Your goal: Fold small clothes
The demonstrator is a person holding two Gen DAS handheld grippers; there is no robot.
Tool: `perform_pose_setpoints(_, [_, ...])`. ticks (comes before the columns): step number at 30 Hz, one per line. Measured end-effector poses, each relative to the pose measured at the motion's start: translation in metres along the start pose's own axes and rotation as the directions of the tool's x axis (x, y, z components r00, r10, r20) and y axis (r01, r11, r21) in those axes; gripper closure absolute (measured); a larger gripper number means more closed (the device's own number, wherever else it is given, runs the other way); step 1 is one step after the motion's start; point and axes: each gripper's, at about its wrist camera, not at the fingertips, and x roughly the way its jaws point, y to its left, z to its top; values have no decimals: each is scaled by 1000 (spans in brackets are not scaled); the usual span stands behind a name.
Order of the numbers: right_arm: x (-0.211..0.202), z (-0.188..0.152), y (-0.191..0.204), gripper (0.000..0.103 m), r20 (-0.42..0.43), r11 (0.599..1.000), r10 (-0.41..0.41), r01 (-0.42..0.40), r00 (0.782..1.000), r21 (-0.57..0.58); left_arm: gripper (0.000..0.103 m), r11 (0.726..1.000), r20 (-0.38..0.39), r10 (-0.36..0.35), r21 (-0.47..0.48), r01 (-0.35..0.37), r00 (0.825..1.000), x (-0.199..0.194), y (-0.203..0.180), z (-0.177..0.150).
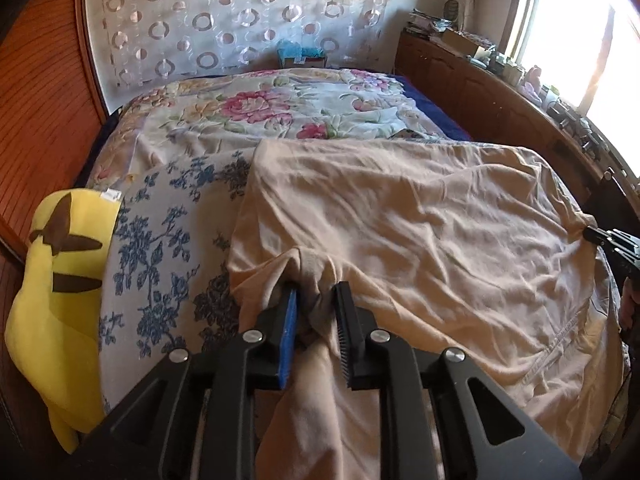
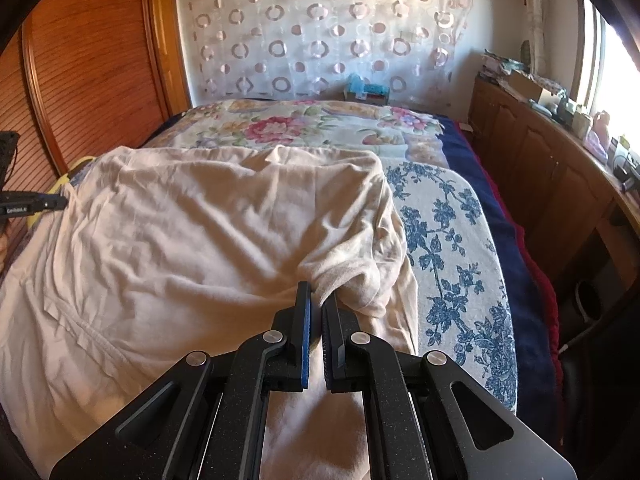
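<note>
Daylight enters from the window [image 1: 592,40] at my right, which is blown out to white glare in both views. The bed [image 2: 472,136] beside it is evenly lit, with soft crease shadows. Fisheye bending curves the room's edges, and the corners fall dark.

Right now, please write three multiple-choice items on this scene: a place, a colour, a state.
1. The yellow plush toy lies: A) left of the beige garment; B) on it; C) on the cabinet.
2. The flowers on the white cloth under the garment are: A) red; B) blue; C) green.
3. The right gripper is: A) open; B) holding the toy; C) shut on the garment.
Key: 1A, it sits by the left bed edge; 2B, blue sprigs show; 3C, its jaws pinch a fold.
</note>
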Motion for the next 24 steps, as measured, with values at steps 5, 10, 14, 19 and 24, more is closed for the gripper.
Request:
perform_pose_setpoints(5, [6, -4, 0, 101, -10, 1000, -3, 3, 1000, 5, 88, 1000, 42, 0, -8, 1, 999, -6, -4, 9])
perform_pose_setpoints(10, [2, -7, -3, 101, 4, 1000, 11, -11, 1000, 17, 103, 1000, 94, 22, 8, -23, 995, -24, -10, 9])
perform_pose_setpoints(14, [-13, -5, -6, 102, 45, 1000, 19, -20, 999, 21, 103, 1000, 161, 23, 12, -25, 987, -54, -14, 5])
perform_pose_setpoints(19, [-37, 2, -7, 102, 101, 999, 36, -39, 994, 28, 103, 1000, 241, 1, 6, -2, 970, -95, -15, -2])
perform_pose_setpoints(24, [-65, 3, -3, 102, 142, 998, 61, -64, 988, 18, 103, 1000, 296, -24, 2, 25, 955, -132, -12, -24])
